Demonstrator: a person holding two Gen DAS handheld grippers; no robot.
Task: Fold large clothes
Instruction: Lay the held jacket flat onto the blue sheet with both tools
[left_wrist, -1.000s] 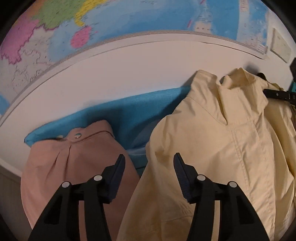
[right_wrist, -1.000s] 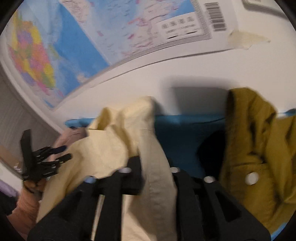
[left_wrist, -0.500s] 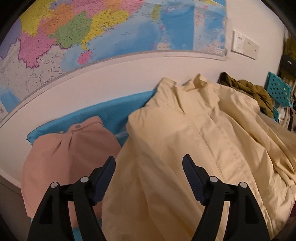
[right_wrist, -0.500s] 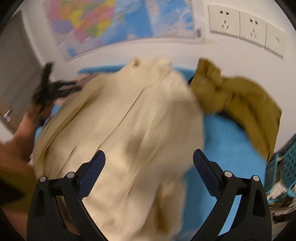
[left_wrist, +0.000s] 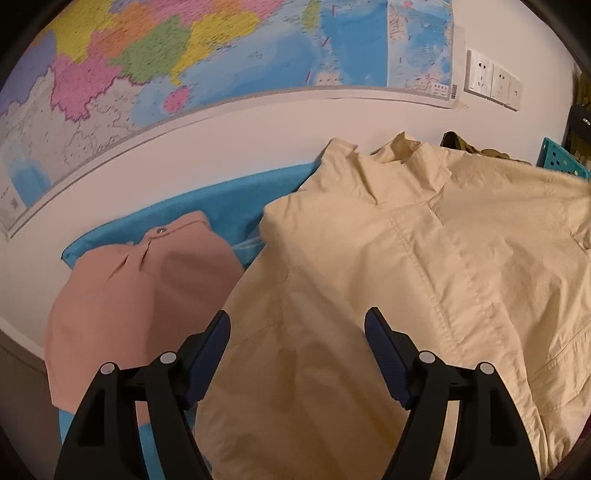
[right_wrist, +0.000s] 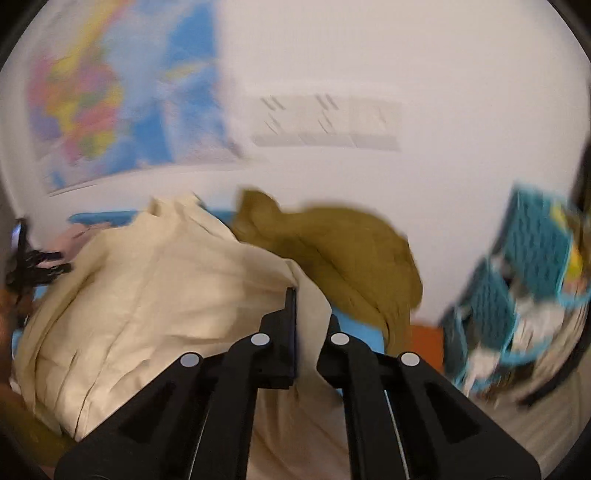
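My right gripper (right_wrist: 308, 314) was closing its jaws on a fold of the pale yellow jacket (left_wrist: 424, 280); cloth sat between the pads. My left gripper (left_wrist: 297, 328) hung over it, jaws apart, holding nothing. The jacket lay spread on the blue mat (left_wrist: 236, 199), collar toward the wall, long axis running away from me. A pink garment (left_wrist: 140, 280) lay just left; an olive garment (right_wrist: 343, 251) right.

A room in a home, likely a bedroom or laundry corner. A large coloured wall map (left_wrist: 207, 62) is taped to a white wall beside a row of wall sockets (left_wrist: 493, 85). Clothes lie piled on a blue cloth-covered surface (left_wrist: 236, 199), and teal plastic storage baskets (right_wrist: 532, 254) stuffed with household odds stand alongside.
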